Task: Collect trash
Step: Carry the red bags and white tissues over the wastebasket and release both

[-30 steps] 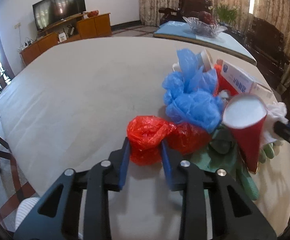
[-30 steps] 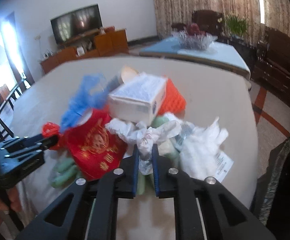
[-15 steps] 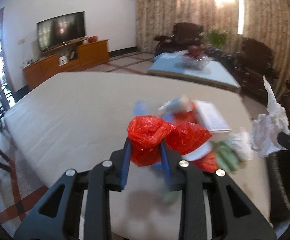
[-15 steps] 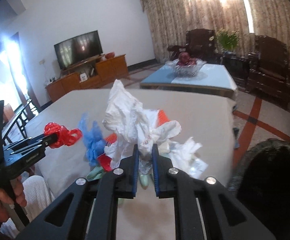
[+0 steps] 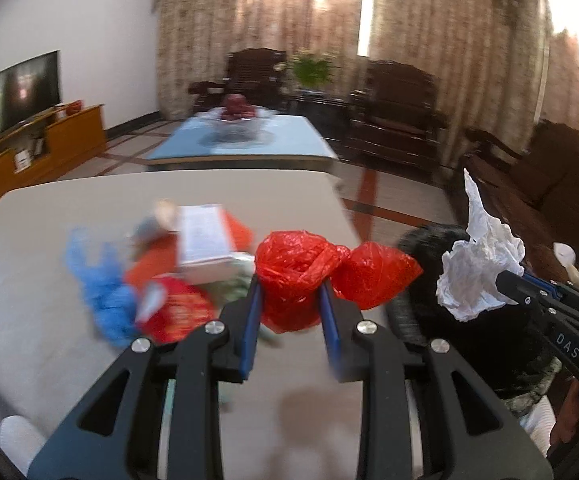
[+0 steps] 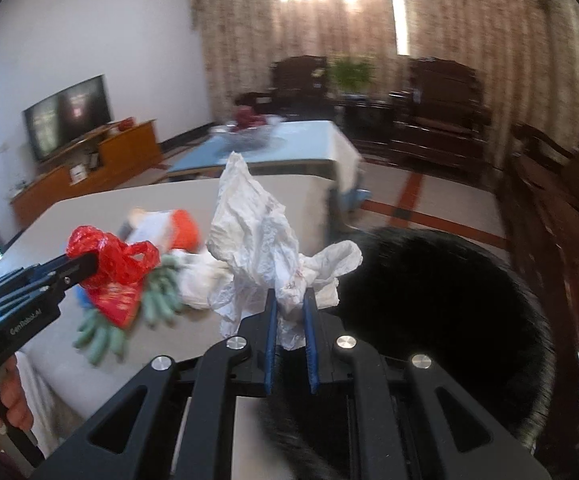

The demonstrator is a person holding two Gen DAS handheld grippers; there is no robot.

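Note:
My left gripper [image 5: 289, 296] is shut on a crumpled red plastic bag [image 5: 321, 276], lifted above the table's right edge; the same bag [image 6: 109, 258] hangs from the left gripper [image 6: 85, 266] in the right wrist view. My right gripper [image 6: 289, 304] is shut on a wad of white crumpled paper and plastic [image 6: 265, 252], held just left of a black-lined trash bin [image 6: 441, 288]. In the left wrist view that wad [image 5: 477, 264] sits at the tip of the right gripper [image 5: 503, 280], over the bin [image 5: 421, 280]. A pile of trash [image 5: 193, 264] lies on the beige table [image 5: 69, 340].
The pile holds a white and orange box [image 5: 205, 240], blue plastic [image 5: 101, 288], a red packet [image 5: 173, 312] and green gloves [image 6: 157, 300]. Beyond stand a blue-topped table with a fruit bowl [image 5: 237, 124], dark wooden armchairs [image 5: 397, 120], a TV [image 5: 17, 96] and curtains.
Both grippers rose off the pile and swung right toward the bin, the left carrying the red bag and the right carrying the white wad. The pile now lies to the left.

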